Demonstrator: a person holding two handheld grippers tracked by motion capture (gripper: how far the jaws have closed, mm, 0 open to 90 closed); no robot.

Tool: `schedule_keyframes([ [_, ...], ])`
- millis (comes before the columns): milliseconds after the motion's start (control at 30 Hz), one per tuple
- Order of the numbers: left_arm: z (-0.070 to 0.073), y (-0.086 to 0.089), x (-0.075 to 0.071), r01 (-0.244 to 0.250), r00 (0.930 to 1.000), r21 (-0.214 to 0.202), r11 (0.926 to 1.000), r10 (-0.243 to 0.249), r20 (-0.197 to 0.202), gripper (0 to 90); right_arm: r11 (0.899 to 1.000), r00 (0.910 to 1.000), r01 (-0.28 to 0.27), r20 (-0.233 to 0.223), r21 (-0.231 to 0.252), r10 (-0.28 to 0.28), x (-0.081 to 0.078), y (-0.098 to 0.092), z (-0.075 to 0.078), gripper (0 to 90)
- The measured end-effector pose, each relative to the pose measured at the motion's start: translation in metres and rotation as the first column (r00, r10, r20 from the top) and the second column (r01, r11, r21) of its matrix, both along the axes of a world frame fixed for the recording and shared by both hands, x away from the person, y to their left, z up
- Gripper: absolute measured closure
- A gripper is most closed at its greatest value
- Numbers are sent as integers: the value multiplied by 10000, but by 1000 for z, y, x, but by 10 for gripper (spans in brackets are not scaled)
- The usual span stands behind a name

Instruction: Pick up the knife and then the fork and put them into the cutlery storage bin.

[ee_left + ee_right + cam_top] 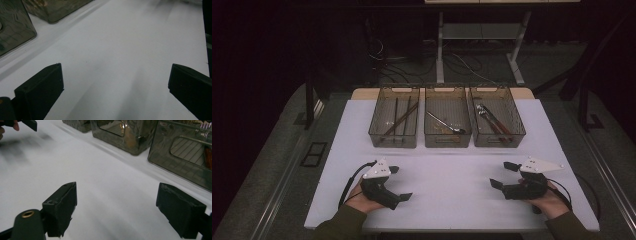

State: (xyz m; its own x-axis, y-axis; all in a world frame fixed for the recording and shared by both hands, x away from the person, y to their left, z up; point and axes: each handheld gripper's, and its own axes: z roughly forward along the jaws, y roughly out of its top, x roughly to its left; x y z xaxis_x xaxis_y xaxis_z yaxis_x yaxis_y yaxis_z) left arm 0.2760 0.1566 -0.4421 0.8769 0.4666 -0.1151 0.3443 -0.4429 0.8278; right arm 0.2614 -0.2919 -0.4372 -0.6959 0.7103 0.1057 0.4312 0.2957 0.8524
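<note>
Light: the white bench (pixel 452 175) is lit evenly from above, while the room around it is very dark.
Shadows: soft grey streaks lie on the bench in both gripper views.
Glare: faint reflections on the smoky bins (pixel 447 122).
Sharpness: far edges of the gripper views are smeared and soft; the high view is grainy.

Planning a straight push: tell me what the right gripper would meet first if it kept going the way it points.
Probably the left gripper: the right gripper points across the bare white table toward it. Depth is uncertain.
</note>
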Motion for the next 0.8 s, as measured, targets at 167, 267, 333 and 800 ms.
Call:
schedule_keyframes([
  [167,0,0,0,14,10000,3,10000,-14,16,0,10000,9999,-3,-159,-99,2,-4,-1,-5,171],
  [267,0,0,-1,23,10000,11,10000,-23,19,0,9998,9998,-42,-212,-191,38,-5,-1,-6,171],
  [333,1,0,-1,20,10000,10,10000,-20,31,0,9997,9998,-50,-186,-246,46,-5,-1,-7,171],
  [800,1,0,-1,29,10000,21,10000,-29,26,0,9990,9998,-137,-173,-427,130,-6,0,-7,170],
])
